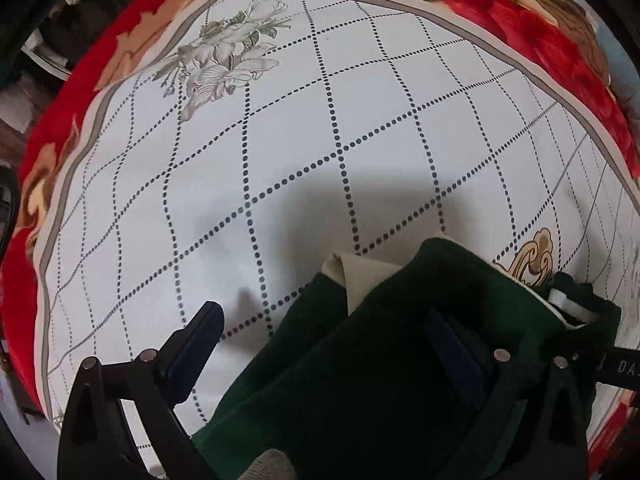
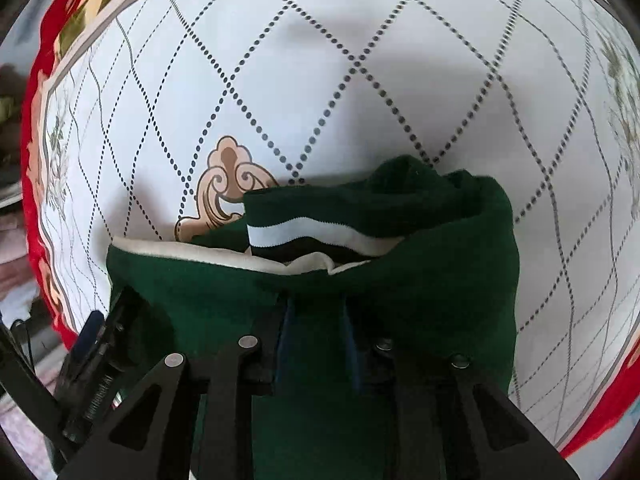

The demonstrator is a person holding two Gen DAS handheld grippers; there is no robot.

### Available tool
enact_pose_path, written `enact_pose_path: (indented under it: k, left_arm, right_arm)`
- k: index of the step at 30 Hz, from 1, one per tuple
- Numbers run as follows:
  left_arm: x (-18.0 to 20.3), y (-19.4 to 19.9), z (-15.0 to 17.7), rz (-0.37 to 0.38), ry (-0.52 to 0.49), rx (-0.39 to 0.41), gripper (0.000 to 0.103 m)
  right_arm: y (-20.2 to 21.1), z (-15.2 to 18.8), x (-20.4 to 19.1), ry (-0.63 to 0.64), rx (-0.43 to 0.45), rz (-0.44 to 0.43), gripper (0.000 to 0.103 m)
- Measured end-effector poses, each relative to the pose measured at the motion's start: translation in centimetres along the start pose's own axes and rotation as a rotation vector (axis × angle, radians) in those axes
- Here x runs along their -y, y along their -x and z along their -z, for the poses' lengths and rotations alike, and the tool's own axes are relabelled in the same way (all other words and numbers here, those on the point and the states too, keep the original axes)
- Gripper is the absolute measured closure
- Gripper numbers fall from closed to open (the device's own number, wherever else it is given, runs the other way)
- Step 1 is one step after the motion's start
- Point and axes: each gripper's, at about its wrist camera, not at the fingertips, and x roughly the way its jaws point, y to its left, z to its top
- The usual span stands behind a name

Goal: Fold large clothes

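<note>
Dark green fleece garment with cream lining (image 2: 400,280) hangs bunched above the white cloth with dotted diamond grid (image 1: 320,120); a green rib band with a white stripe (image 2: 304,232) shows at its top fold. Right claw (image 2: 316,344): jaws narrow, clamped on the green fabric, blue pads pressed into it. Left claw (image 1: 332,344): jaws wide; one finger (image 1: 192,344) bare over the cloth, the other buried in the garment's folds. Grip there cannot be told. Red floral plush blanket (image 1: 560,52) borders the white cloth.
</note>
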Motion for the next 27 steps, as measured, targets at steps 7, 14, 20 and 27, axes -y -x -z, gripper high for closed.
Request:
enact_pose_path:
  k: [7,14,20,27]
  left_arm:
    - [-3.6,7.8,3.8,-0.021,-0.033,0.069,0.0]
    - [-5.7,4.4,12.1,-0.114,-0.049,-0.057,0.0]
    - [-6.0,1.5,12.3,-0.09,0.017,-0.065,0.0]
    - [-6.2,6.9,9.6,-0.104,0.034,0.076,0.0]
  right_arm:
    - [6.6,7.1,-2.4,0.122,0.058,-0.095,0.077]
    - [-2.2,16.3,-5.2,0.211,-0.126,0.005,0.077]
    - [-6.8,14.5,-6.8,0.152,-0.133,0.08,0.078]
    - [0.4,15.2,-12.6,0.227,-0.015,-0.065,0.077]
